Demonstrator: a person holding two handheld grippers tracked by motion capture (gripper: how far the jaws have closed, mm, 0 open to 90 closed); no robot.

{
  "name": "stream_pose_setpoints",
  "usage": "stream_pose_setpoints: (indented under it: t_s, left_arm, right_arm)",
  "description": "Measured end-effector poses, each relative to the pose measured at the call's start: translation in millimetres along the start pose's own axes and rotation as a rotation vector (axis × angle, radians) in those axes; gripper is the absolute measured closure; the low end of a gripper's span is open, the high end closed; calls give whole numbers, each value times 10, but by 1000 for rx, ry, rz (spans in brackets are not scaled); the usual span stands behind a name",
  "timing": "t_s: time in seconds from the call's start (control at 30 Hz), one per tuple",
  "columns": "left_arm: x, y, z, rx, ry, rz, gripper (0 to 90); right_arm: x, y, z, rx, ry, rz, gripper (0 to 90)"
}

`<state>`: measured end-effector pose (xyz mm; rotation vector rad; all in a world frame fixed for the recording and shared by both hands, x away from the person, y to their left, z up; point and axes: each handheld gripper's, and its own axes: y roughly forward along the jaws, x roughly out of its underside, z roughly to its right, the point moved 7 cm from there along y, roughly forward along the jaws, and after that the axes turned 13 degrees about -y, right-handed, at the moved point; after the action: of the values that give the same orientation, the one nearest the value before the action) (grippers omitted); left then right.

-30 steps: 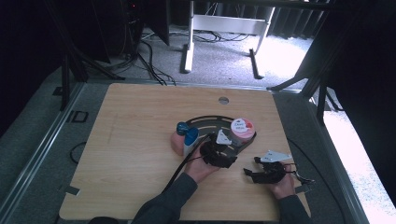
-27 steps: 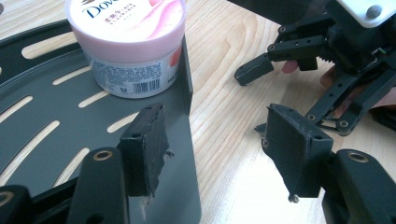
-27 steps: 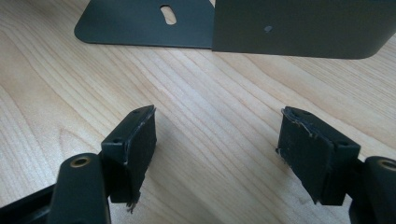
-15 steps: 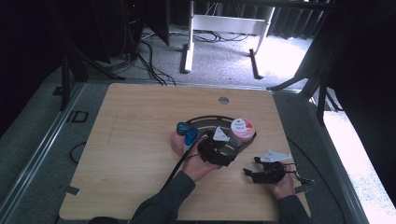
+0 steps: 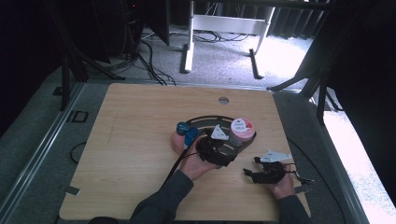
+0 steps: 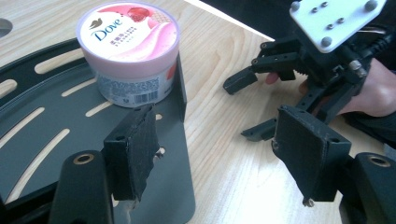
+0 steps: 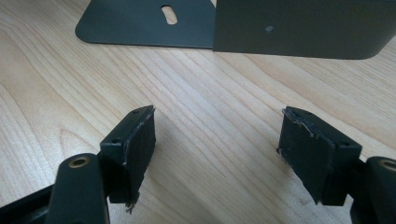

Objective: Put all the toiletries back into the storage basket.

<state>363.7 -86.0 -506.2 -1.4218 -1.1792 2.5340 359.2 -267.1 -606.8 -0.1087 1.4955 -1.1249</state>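
Backing off slightly, the left gripper (image 6: 219,154) has just spread its fingers (image 6: 133,149) (nothing between them); the tub (image 6: 128,51) stands on the black rack (image 6: 37,121) just beyond them.

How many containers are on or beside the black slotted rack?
2: the pink Dove tub stands on the black slotted rack at its right end; a blue-capped pink bottle stands at its left end, partly hidden by the left gripper.
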Motion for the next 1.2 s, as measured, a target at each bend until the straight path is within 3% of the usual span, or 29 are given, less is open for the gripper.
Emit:
stream_pose_setpoints:
  t_s: [0.37, 0.73, 1.2]
  left_arm:
    - [-62, -50, 64, -5, 34, 6, 284]
    - [-177, -218, 101, -10, 43, 54, 363]
    - [-264, -400, 3, -76, 45, 87, 395]
  right_arm:
    - [0, 0, -1, -1, -1, -1, 266]
    - [0, -1, -1, -2, -3, -1, 266]
    - [0, -1, -2, -2, -4, -1, 266]
